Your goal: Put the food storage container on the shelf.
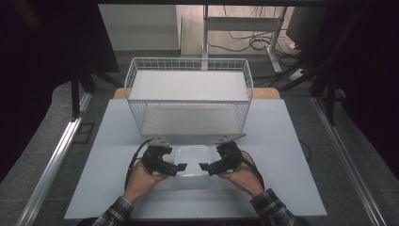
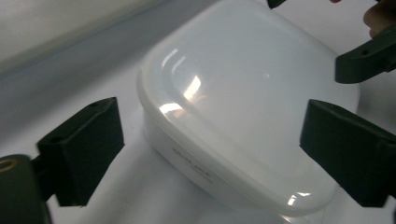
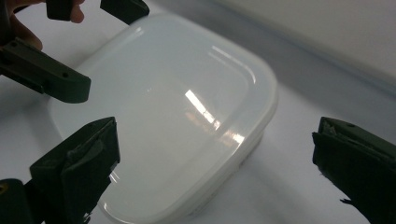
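Observation:
A white, rounded-square plastic container with a glossy lid lies on the table near the front edge. My left gripper is at its left side and my right gripper at its right side, each held in a hand. Both are open. In the left gripper view the container lies between and beyond the spread jaws of the left gripper, apart from them. In the right gripper view the container likewise sits between the wide jaws of the right gripper. I cannot see what is inside the container.
A white wire basket with a pale flat bottom stands just behind the container, at the table's middle back. The light grey table spreads to both sides. Dark frames and cables lie beyond the table.

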The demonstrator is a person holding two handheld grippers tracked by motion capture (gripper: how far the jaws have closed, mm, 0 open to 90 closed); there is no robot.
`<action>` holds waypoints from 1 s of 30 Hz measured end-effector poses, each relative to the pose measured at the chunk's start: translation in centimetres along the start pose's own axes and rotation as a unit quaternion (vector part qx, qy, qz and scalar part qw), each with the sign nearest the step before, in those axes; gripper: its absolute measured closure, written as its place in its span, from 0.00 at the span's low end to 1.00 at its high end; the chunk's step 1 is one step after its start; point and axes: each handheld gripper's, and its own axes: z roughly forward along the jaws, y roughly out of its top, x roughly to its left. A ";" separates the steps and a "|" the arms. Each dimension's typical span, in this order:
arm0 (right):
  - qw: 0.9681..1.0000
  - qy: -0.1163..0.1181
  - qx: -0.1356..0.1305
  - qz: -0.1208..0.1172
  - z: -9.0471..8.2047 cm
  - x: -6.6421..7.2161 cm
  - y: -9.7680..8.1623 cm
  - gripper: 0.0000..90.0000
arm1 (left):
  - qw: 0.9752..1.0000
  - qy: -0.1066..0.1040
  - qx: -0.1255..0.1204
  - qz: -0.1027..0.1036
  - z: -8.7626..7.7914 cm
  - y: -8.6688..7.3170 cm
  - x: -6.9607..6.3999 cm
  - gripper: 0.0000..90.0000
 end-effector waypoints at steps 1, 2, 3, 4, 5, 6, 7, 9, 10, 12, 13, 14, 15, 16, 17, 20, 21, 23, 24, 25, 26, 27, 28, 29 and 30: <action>1.000 0.003 0.007 0.006 0.3 -0.1 -0.1 0.02 | 1.000 -0.013 -0.002 -0.006 0.0 -0.1 0.1 0.09; 1.000 0.006 0.013 0.012 0.5 -0.1 -0.2 0.03 | 1.000 -0.026 -0.004 -0.013 -0.1 -0.3 0.2 0.13; 0.999 0.016 0.012 0.027 0.5 -0.3 -0.4 0.07 | 1.000 -0.026 -0.004 -0.013 -0.1 -0.3 0.2 0.17; 0.999 0.030 0.015 0.041 0.4 -0.5 -0.5 0.12 | 0.999 -0.040 -0.005 -0.026 -0.2 -0.5 0.4 0.19; 0.998 0.039 0.015 0.048 0.3 -0.5 -0.6 0.18 | 0.998 -0.047 -0.006 -0.035 -0.4 -0.6 0.6 0.23; 0.998 0.039 0.015 0.048 0.3 -0.5 -0.6 0.18 | 0.998 -0.047 -0.006 -0.035 -0.4 -0.6 0.6 0.28; 0.995 0.060 0.021 0.078 0.0 -0.5 -0.8 0.26 | 0.997 -0.058 -0.007 -0.049 -0.6 -0.8 0.8 0.33; 0.994 0.061 0.023 0.092 -0.1 -0.5 -0.9 0.29 | 0.995 -0.071 -0.008 -0.071 -0.9 -1.2 1.0 0.36; 0.990 0.066 0.029 0.122 -0.4 -0.5 -1.1 0.35 | 0.993 -0.073 -0.011 -0.088 -1.1 -1.5 1.0 0.44; 0.987 0.067 0.034 0.142 -1.0 -0.6 -1.2 0.48 | 0.993 -0.066 -0.013 -0.092 -1.5 -1.5 0.7 0.51; 0.987 0.067 0.034 0.142 -1.0 -0.6 -1.2 0.48 | 0.993 -0.066 -0.013 -0.092 -1.5 -1.5 0.7 0.54; 0.988 0.058 0.035 0.136 -1.7 -0.3 -1.2 0.58 | 0.992 -0.065 -0.018 -0.103 -1.9 -1.6 0.6 0.58; 0.989 0.052 0.036 0.132 -2.0 0.0 -1.2 0.61 | 0.991 -0.067 -0.024 -0.109 -2.0 -1.7 0.6 0.62; 0.989 0.050 0.037 0.132 -2.2 0.1 -1.2 0.64 | 0.991 -0.069 -0.026 -0.114 -2.1 -1.8 0.6 0.65; 0.989 0.050 0.037 0.132 -2.2 0.1 -1.2 0.64 | 0.991 -0.069 -0.026 -0.114 -2.1 -1.8 0.6 0.68; 0.989 0.049 0.031 0.134 -2.7 0.2 -1.5 0.70 | 0.991 -0.062 -0.038 -0.117 -2.5 -1.8 0.3 0.71; 0.989 0.051 0.025 0.139 -2.8 0.1 -1.5 0.73 | 0.991 -0.055 -0.044 -0.116 -2.6 -1.8 0.2 0.74; 0.990 0.046 0.010 0.136 -3.2 -0.1 -1.5 0.83 | 0.990 -0.053 -0.058 -0.118 -3.0 -1.7 0.2 0.84; 0.991 0.040 0.007 0.129 -3.2 -0.1 -1.5 0.86 | 0.990 -0.045 -0.069 -0.112 -3.3 -1.7 0.1 0.88; 0.991 0.040 0.007 0.129 -3.2 -0.1 -1.5 0.86 | 0.990 -0.045 -0.069 -0.112 -3.3 -1.7 0.1 0.89; 0.992 0.036 0.006 0.122 -3.2 0.0 -1.5 0.86 | 0.990 -0.041 -0.070 -0.114 -3.3 -1.8 0.1 0.89; 0.992 0.030 -0.001 0.119 -3.1 0.1 -1.5 0.86 | 0.990 -0.043 -0.071 -0.117 -3.3 -1.8 0.2 0.89; 0.992 0.030 -0.004 0.119 -3.1 0.1 -1.5 0.86 | 0.989 -0.046 -0.073 -0.121 -3.3 -2.0 0.3 0.89; 0.993 0.030 -0.007 0.118 -3.0 0.0 -1.5 0.85 | 0.988 -0.048 -0.074 -0.123 -3.3 -2.0 0.3 0.89; 0.992 0.029 -0.013 0.120 -2.9 0.0 -1.5 0.85 | 0.988 -0.050 -0.075 -0.123 -3.3 -2.0 0.3 0.89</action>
